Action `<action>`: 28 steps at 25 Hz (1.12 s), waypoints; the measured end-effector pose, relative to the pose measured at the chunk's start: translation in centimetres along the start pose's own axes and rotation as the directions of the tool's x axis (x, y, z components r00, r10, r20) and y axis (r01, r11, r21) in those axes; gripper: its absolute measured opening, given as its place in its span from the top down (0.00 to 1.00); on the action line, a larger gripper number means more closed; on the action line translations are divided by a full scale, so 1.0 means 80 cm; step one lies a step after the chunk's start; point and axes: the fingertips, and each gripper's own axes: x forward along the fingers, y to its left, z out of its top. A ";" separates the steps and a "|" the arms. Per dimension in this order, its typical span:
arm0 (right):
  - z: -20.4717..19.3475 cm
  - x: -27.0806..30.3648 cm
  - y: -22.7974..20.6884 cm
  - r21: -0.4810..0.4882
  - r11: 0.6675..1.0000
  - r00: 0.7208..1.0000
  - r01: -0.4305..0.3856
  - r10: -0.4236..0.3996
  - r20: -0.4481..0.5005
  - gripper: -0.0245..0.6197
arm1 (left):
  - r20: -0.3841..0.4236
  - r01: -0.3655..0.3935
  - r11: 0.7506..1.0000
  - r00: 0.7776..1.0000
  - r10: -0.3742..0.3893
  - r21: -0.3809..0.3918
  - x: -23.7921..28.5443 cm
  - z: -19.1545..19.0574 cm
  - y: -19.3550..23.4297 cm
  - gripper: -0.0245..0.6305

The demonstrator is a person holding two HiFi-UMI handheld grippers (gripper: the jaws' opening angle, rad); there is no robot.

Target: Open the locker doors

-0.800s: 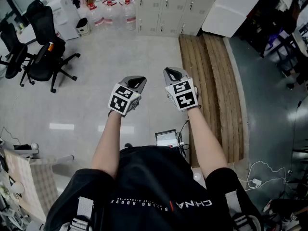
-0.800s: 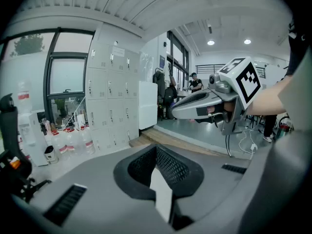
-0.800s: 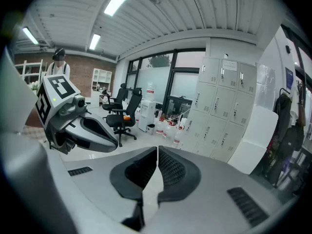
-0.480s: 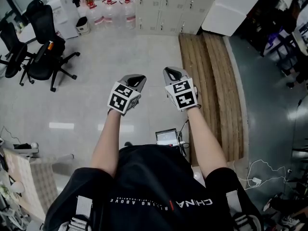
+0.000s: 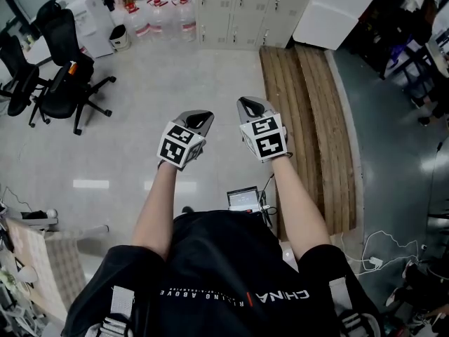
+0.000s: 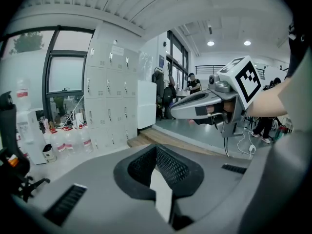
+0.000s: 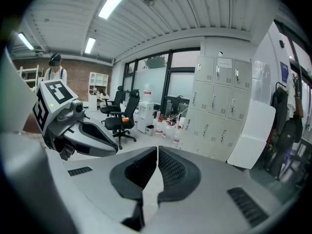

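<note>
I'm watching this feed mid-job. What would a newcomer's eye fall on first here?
The left gripper and right gripper, each with a marker cube, are held side by side at the centre of the head view, both shut and empty. Beyond them the beige lockers stand closed at the far wall, apart from both grippers. Black office chairs cluster at left, and a wooden plank platform runs along the right.

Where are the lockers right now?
In the head view the lockers stand at the top centre, between the water bottles at picture left and a leaning white panel at picture right.
</note>
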 end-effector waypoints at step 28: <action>-0.065 -0.007 -0.115 0.061 0.992 0.992 -0.115 0.112 0.049 0.91 | -0.103 -0.029 0.999 0.994 0.032 0.036 0.130 0.021 -0.086 0.93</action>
